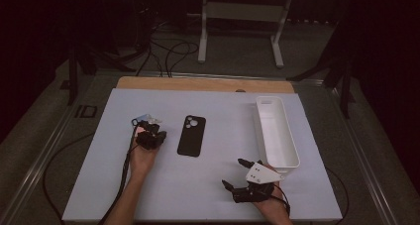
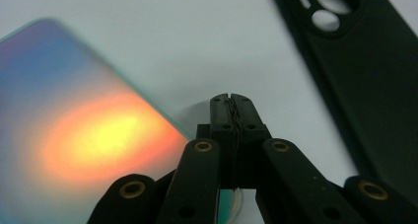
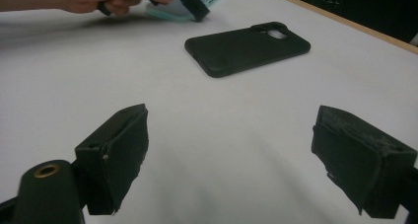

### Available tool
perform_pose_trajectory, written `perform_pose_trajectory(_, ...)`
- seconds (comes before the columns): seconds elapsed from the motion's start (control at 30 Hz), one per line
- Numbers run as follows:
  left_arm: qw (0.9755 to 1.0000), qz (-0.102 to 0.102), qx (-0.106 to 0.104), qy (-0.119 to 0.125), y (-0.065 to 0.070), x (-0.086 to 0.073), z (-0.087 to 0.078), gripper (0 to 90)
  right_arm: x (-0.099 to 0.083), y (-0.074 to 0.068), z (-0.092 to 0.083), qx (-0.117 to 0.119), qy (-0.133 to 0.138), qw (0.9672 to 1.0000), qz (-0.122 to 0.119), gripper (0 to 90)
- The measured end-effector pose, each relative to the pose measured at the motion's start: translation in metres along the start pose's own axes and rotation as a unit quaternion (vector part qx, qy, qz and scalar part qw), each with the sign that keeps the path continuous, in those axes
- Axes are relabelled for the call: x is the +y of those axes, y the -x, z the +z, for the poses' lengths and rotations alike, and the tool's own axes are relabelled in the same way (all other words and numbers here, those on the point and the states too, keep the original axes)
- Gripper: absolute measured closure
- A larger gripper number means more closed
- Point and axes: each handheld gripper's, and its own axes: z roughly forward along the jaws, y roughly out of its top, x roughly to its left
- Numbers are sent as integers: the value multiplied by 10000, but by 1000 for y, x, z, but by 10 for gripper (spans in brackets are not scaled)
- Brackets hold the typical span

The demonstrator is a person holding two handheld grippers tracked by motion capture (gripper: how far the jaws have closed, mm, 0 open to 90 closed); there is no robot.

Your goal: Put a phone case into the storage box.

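L gripper (image 2: 231,99), jaws pressed together on nothing, sits just left of the black rubbery phone case (image 1: 191,135), beside a pale iridescent phone (image 2: 74,135). R gripper (image 1: 235,173) lies well right of the case, jaws spread, empty.

A white oblong tray (image 1: 289,153) lies on the right part of the table (image 1: 218,185), its long side running away from the near edge, well apart from everything on the left half. The table is covered by a pale sheet, with a strip of bare wood (image 1: 198,83) showing along its far edge. Beyond the table, on the dark floor, stands a white metal frame (image 1: 241,17) on two legs, and black cables (image 1: 168,54) loop across the floor to its left.
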Motion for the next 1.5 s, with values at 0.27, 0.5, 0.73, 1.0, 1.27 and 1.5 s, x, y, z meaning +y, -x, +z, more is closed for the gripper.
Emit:
perform_pose_trajectory(0.27,9985,-83,543,-24,-15,-24,-26,893,0,0,1,17,-2,10000,-8,142)
perform_pose_trajectory(0.5,9952,-537,793,179,-31,-40,-36,890,0,0,2,20,-15,10000,17,142)
perform_pose_trajectory(0.73,9950,-576,739,345,-32,-44,-36,889,0,1,1,34,30,10000,53,141)
perform_pose_trajectory(1.0,9898,-491,-150,1327,-27,-43,-64,762,0,6,-3,28,123,9997,190,141)
perform_pose_trajectory(1.27,9789,-34,-489,1985,-21,-54,-97,494,1,11,-8,-7,209,9994,267,140)
perform_pose_trajectory(1.5,9667,-29,-610,2484,-24,-76,-121,230,2,16,-13,-78,301,9990,309,138)
